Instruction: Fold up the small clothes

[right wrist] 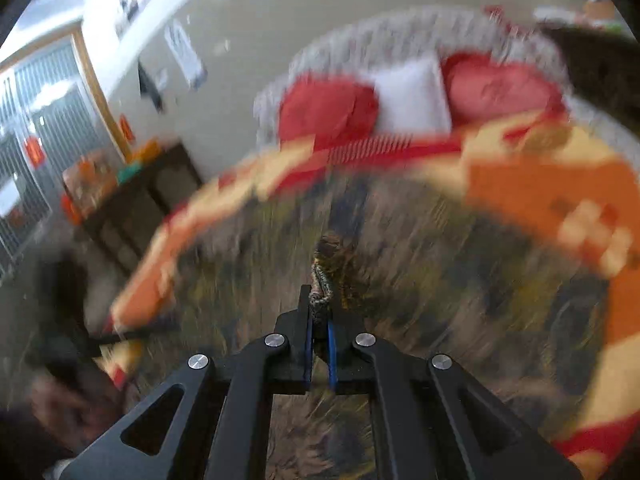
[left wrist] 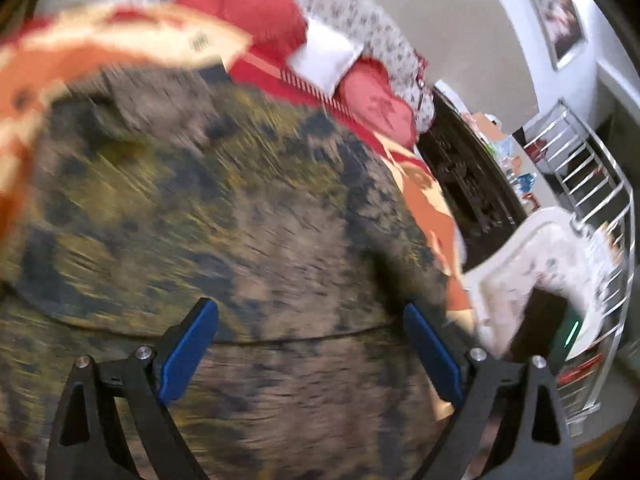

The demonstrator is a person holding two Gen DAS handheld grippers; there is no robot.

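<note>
A small garment (left wrist: 248, 216) in mottled brown, olive and dark patches lies spread on an orange, red and cream bedspread (left wrist: 92, 40). My left gripper (left wrist: 309, 306) hovers over it, open, with its blue pads (left wrist: 188, 352) wide apart and nothing between them. In the right wrist view my right gripper (right wrist: 319, 308) is shut on a pinched edge of the same garment (right wrist: 326, 268), which stands up in a twisted ridge beyond the fingertips. The rest of the cloth (right wrist: 440, 264) is blurred by motion.
Two red pillows (left wrist: 248, 12) and a white pillow (left wrist: 324, 56) lean on a floral headboard (left wrist: 360, 4) at the far end. A dark cabinet (left wrist: 468, 168) and a metal rack (left wrist: 592, 184) stand to the right. A blurred hand (right wrist: 64, 404) shows at lower left in the right wrist view.
</note>
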